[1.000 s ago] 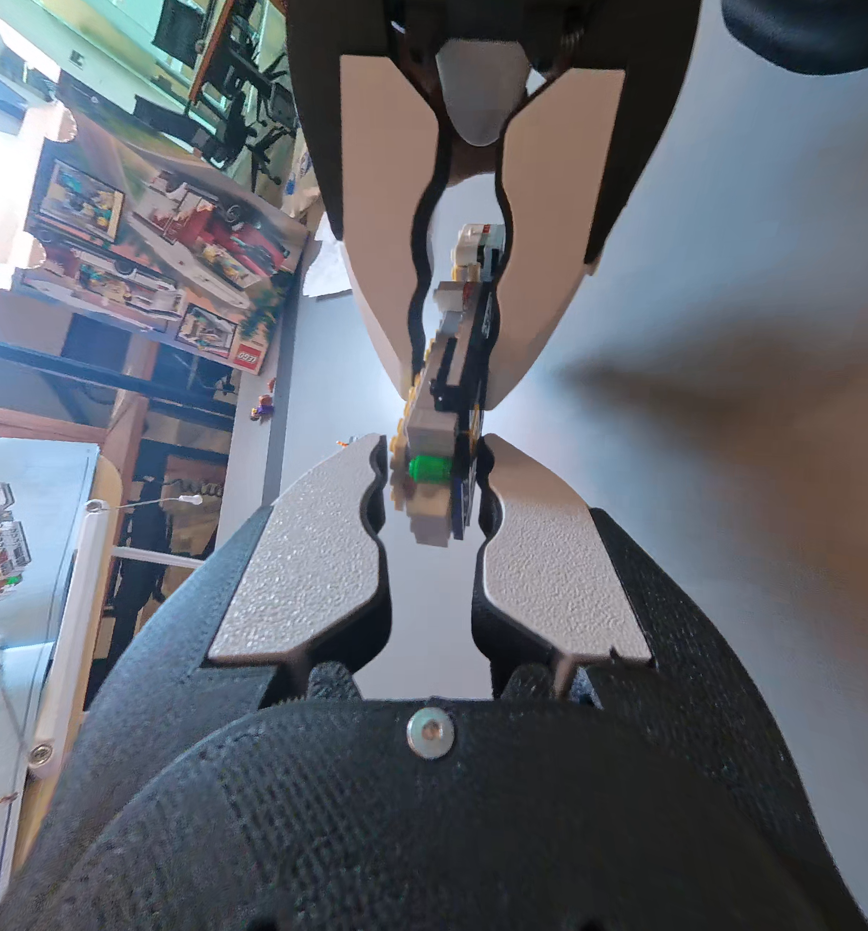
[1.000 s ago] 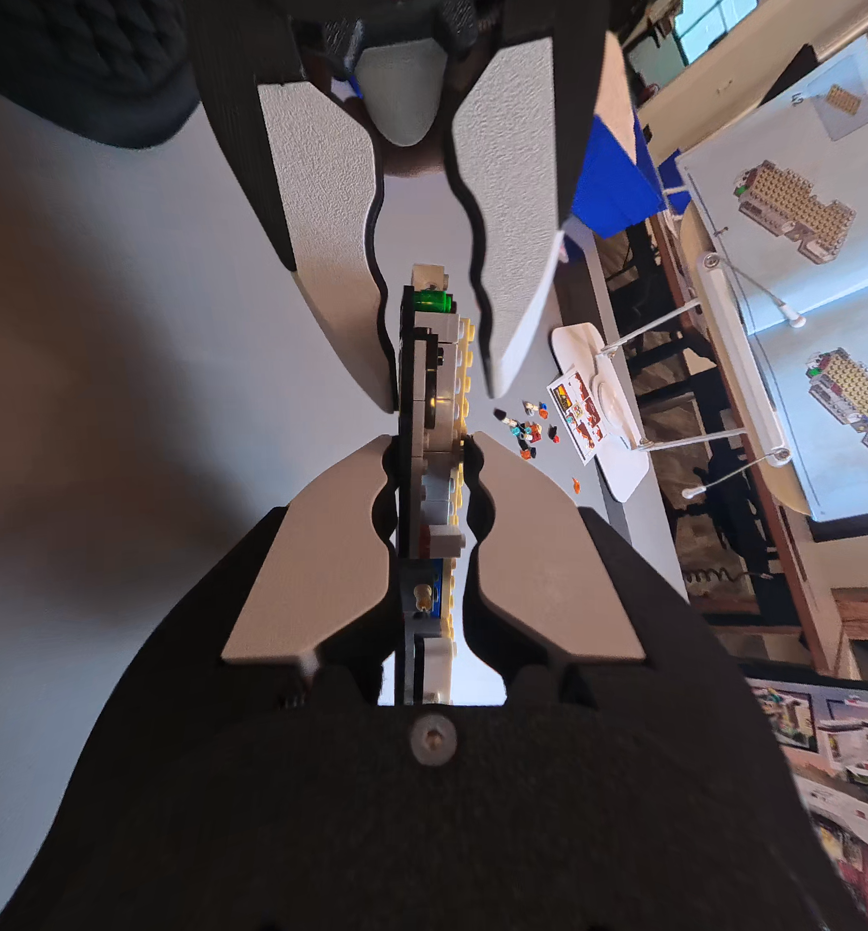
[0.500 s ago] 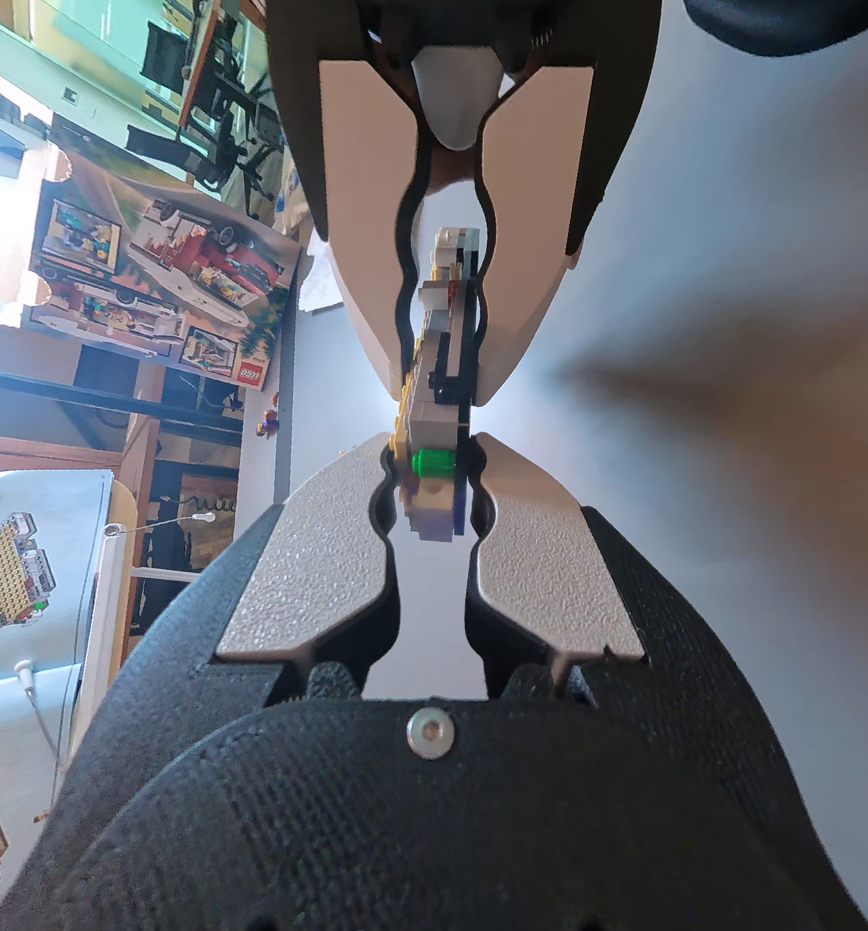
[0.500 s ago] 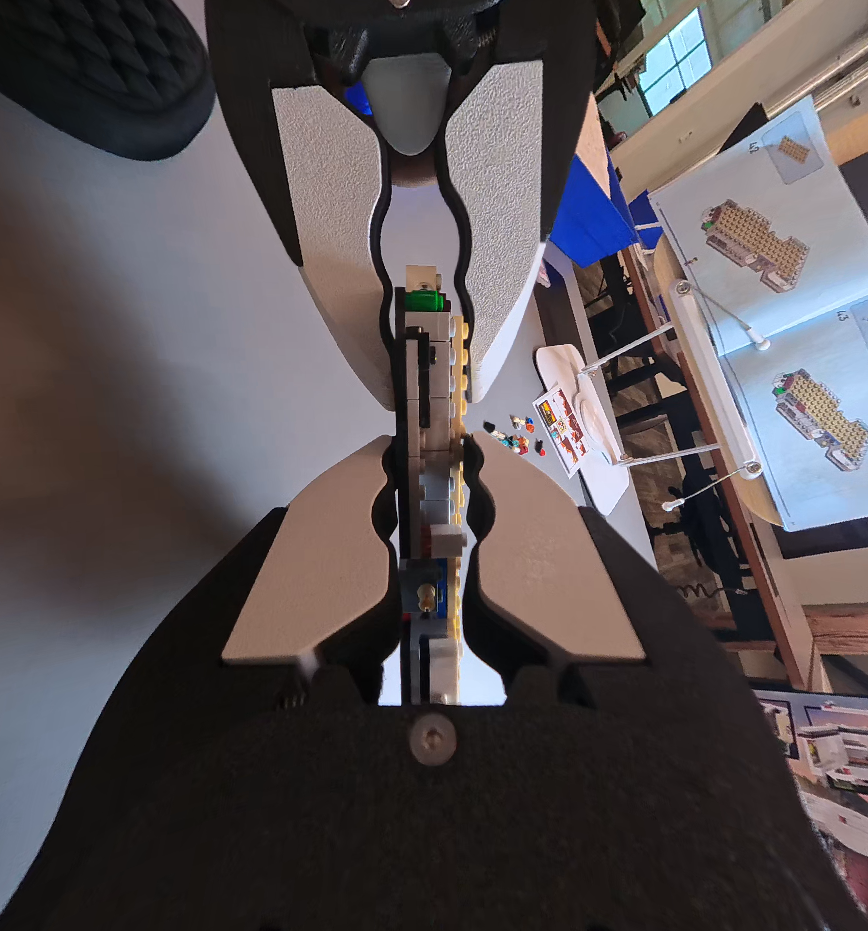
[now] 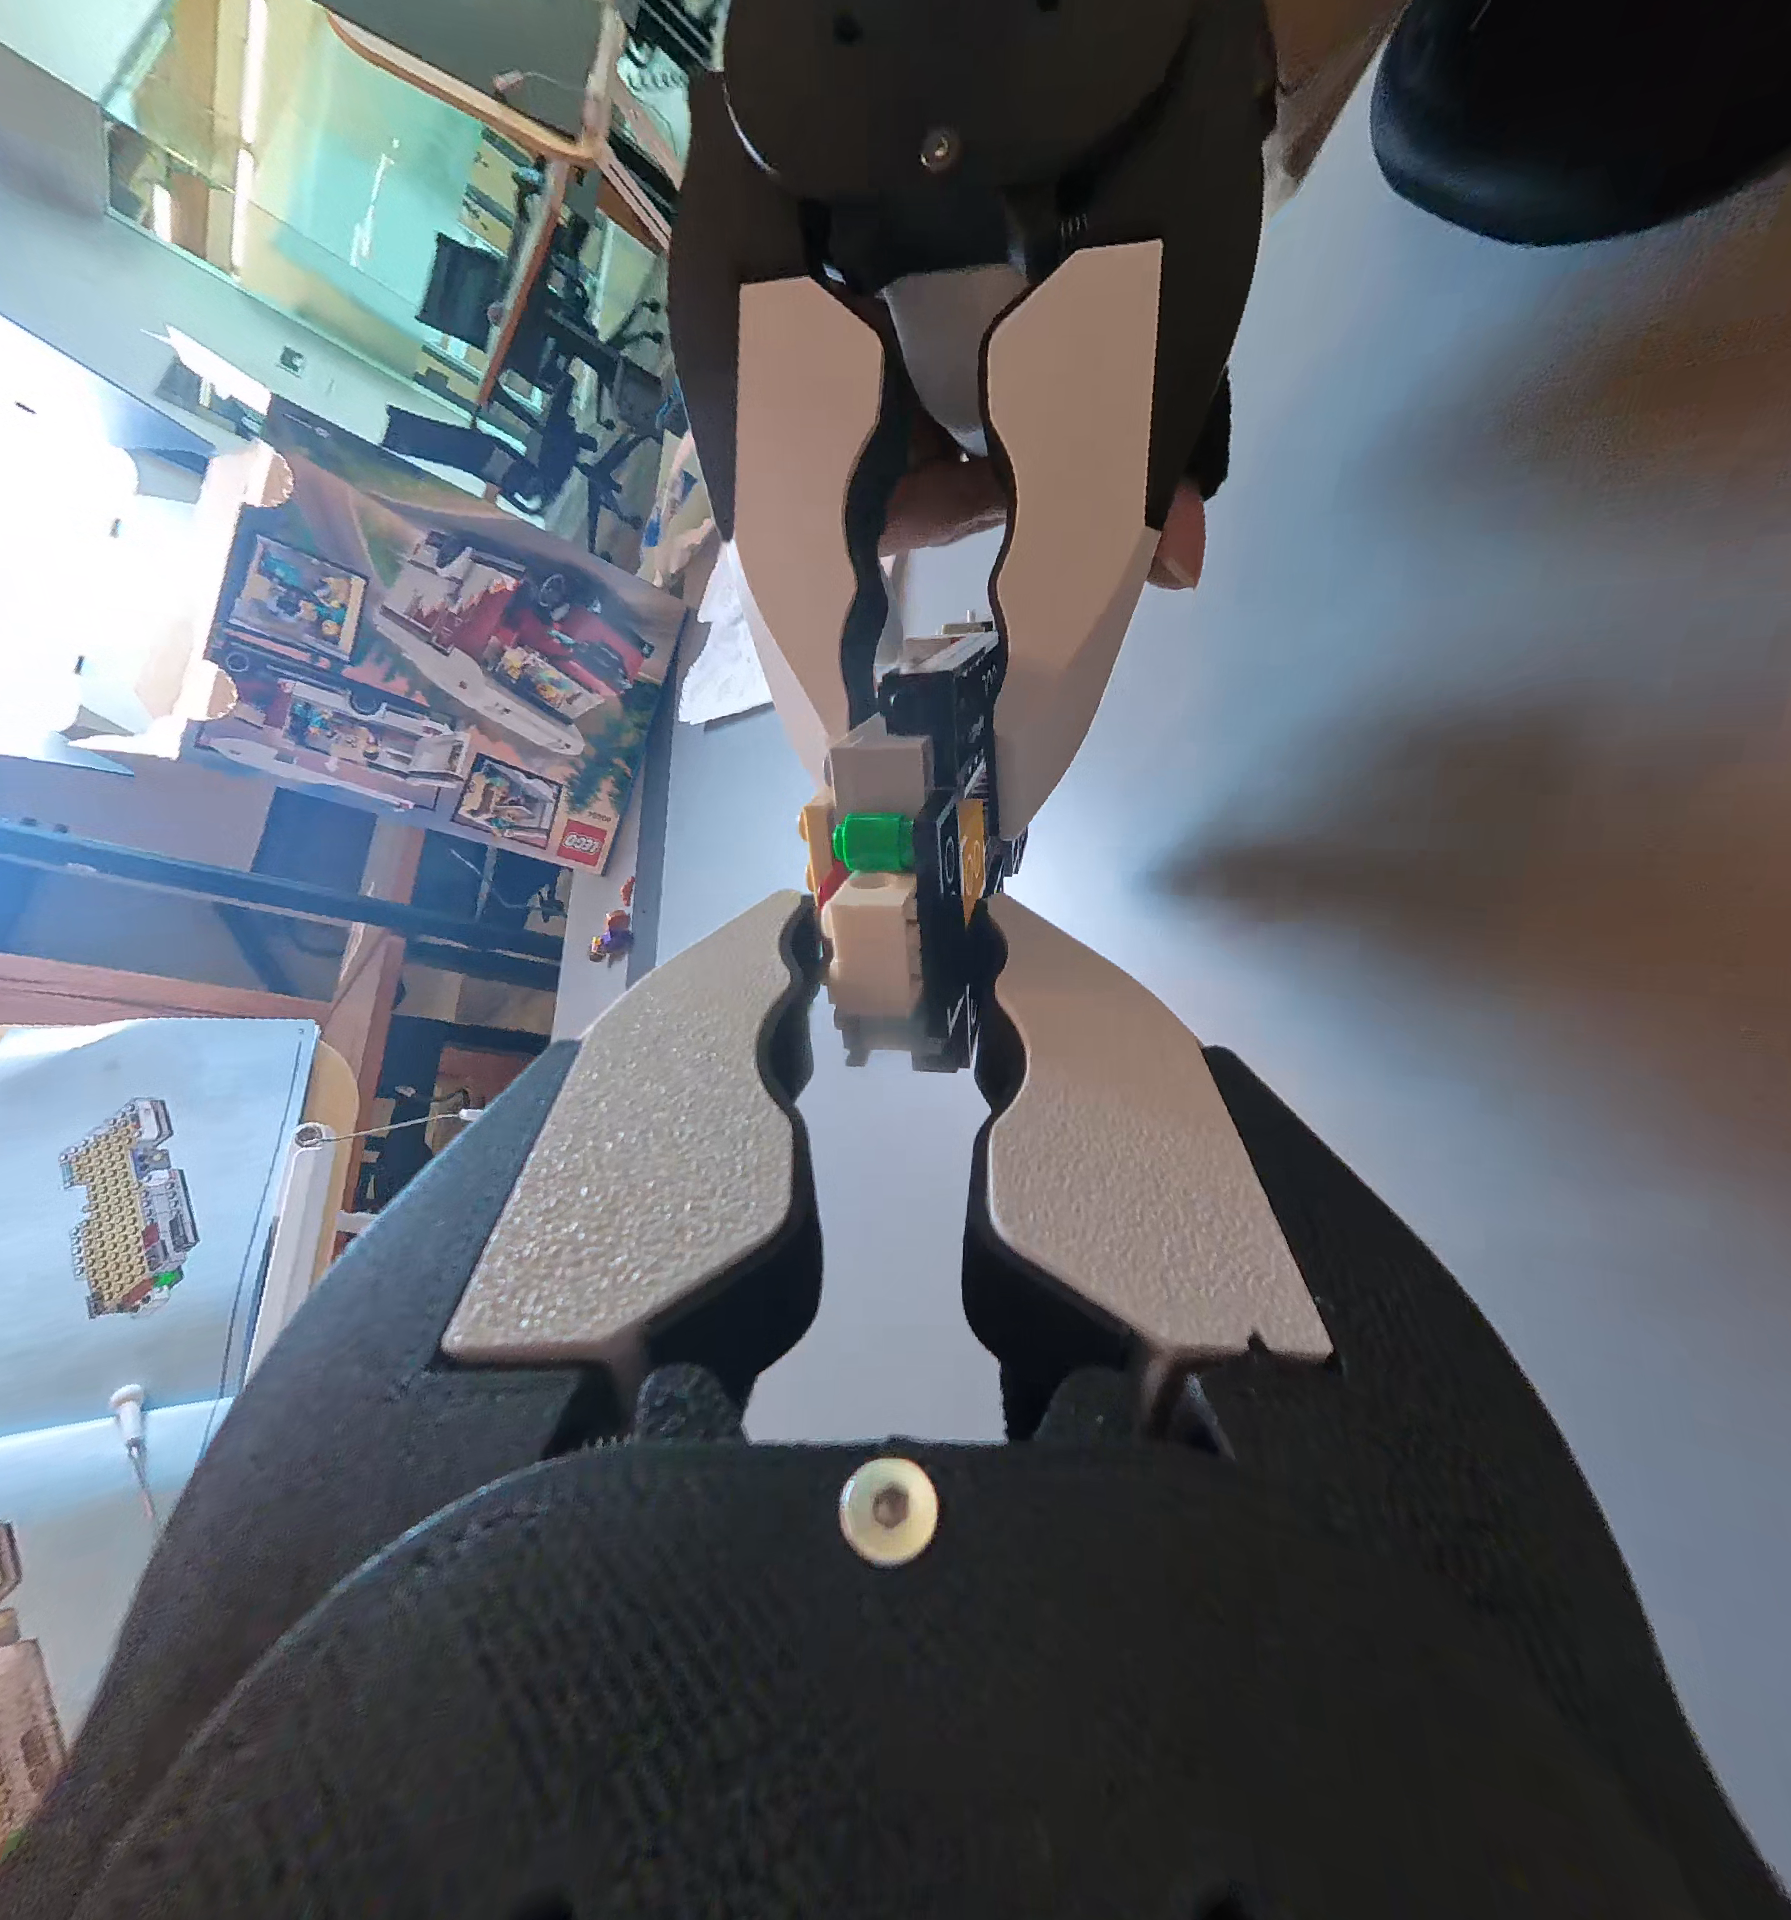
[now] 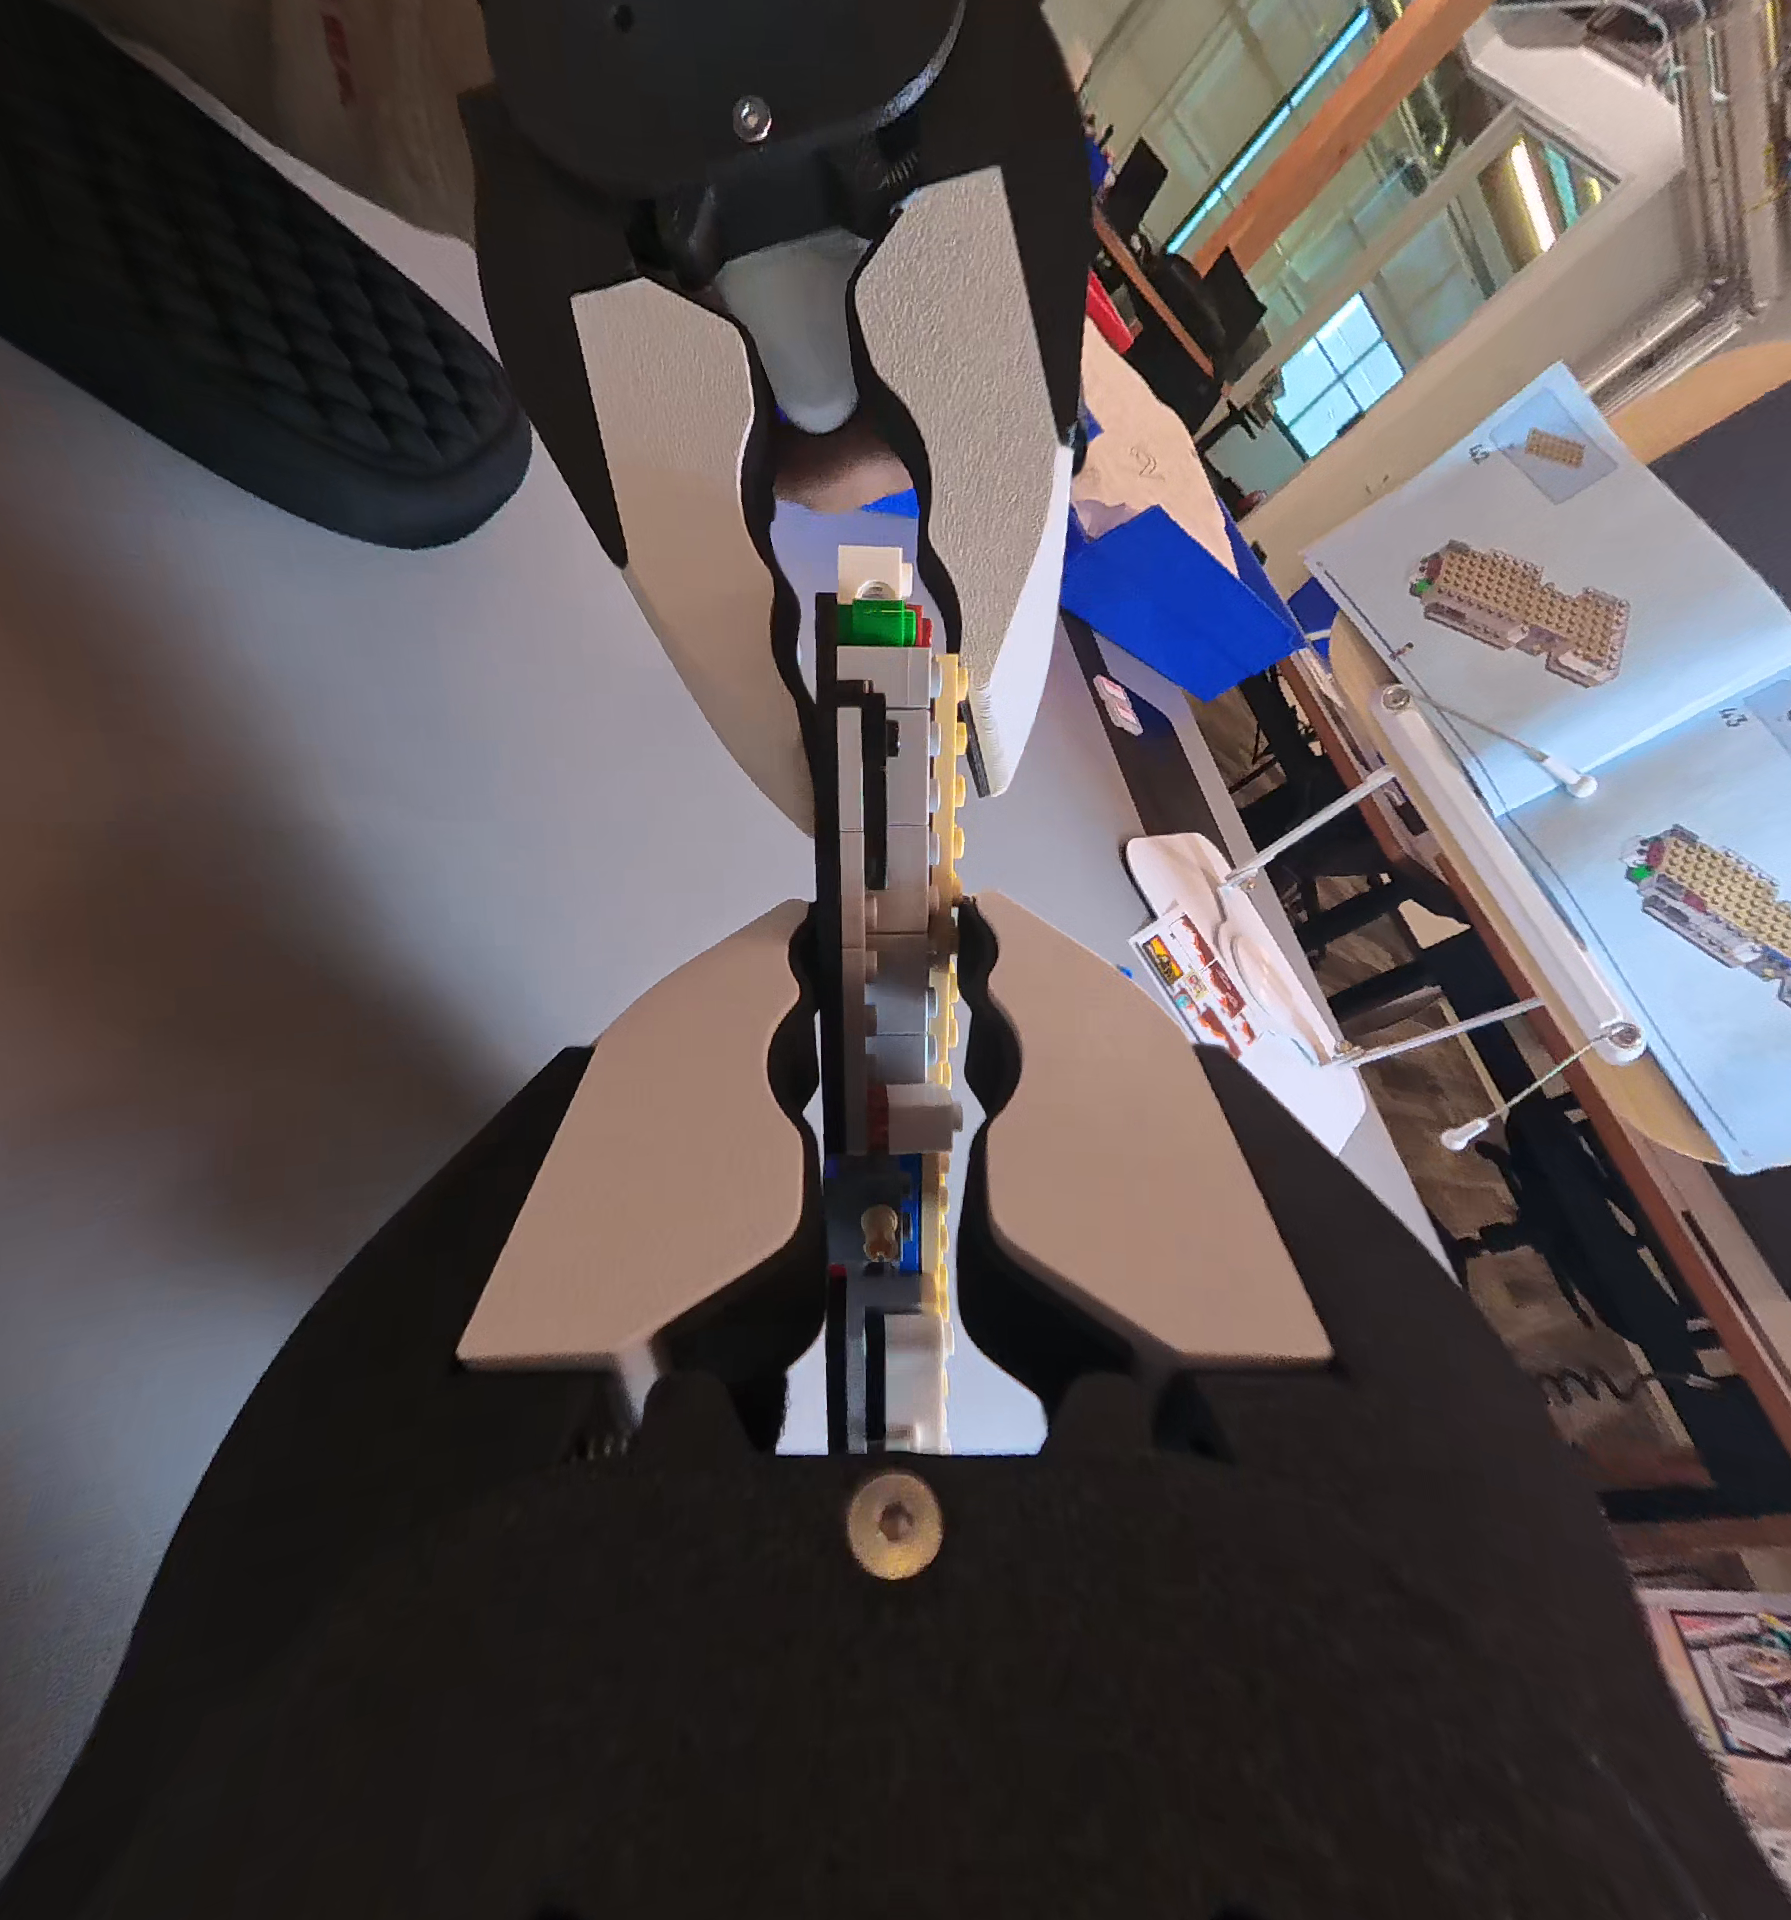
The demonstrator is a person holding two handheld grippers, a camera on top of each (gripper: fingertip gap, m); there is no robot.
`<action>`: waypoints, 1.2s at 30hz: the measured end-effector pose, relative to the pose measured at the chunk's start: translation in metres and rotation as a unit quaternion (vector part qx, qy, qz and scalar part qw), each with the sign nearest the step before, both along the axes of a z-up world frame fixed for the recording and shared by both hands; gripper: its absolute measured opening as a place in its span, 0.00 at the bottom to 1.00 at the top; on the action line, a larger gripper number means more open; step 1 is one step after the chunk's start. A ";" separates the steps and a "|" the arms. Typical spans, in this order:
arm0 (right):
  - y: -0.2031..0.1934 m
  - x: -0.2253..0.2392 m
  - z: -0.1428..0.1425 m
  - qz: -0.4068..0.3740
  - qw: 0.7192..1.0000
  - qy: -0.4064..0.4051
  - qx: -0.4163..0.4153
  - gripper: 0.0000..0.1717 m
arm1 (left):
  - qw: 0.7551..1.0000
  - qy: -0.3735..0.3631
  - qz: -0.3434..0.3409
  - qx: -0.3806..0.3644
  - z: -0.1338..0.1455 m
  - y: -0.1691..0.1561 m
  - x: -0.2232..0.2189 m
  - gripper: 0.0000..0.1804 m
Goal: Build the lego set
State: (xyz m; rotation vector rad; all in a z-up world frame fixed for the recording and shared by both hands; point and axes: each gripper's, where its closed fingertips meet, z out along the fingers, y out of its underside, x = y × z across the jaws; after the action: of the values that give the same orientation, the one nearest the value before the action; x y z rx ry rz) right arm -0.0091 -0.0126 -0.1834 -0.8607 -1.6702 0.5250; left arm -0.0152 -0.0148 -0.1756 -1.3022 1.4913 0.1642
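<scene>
Both tools have pulled a little apart, so more of the brick model shows. From the left: the picture box [image 5: 434, 665] stands past the bench [image 5: 1493, 1039] edge. Left tool [image 5: 896, 977] pinches the brick model [image 5: 901, 904] at its green-stud end. Right tool [image 6: 889, 925] grips its other end, both pads pressing. An open booklet [image 6: 1649, 790] stands at the right.
</scene>
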 end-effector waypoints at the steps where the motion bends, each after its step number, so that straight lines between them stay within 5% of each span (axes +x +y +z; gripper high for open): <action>1: 0.001 0.000 -0.004 -0.002 1.000 -0.008 -0.001 0.14 | 1.000 0.011 0.003 -0.009 -0.003 0.000 0.000 0.15; 6: -0.008 0.000 0.007 0.001 1.000 -0.013 -0.004 0.21 | 0.998 0.055 0.008 -0.023 -0.009 0.001 0.001 0.15; 11: -0.010 -0.007 0.008 -0.013 0.999 -0.019 0.047 0.15 | 0.996 0.078 0.013 -0.031 -0.011 0.006 0.004 0.15; 21: -0.016 0.001 0.018 0.038 0.991 0.063 -0.108 0.14 | 0.993 -0.083 -0.022 -0.085 -0.001 -0.002 0.011 0.17; 36: -0.020 0.008 0.016 0.059 0.987 0.065 -0.137 0.14 | 0.988 -0.062 -0.044 -0.135 -0.004 -0.008 0.017 0.14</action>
State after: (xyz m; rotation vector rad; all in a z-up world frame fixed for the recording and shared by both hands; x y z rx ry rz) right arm -0.0008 -0.0326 -0.1673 -0.9066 -1.5577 0.8906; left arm 0.0020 -0.0229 -0.1791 -1.4305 1.4976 -0.1789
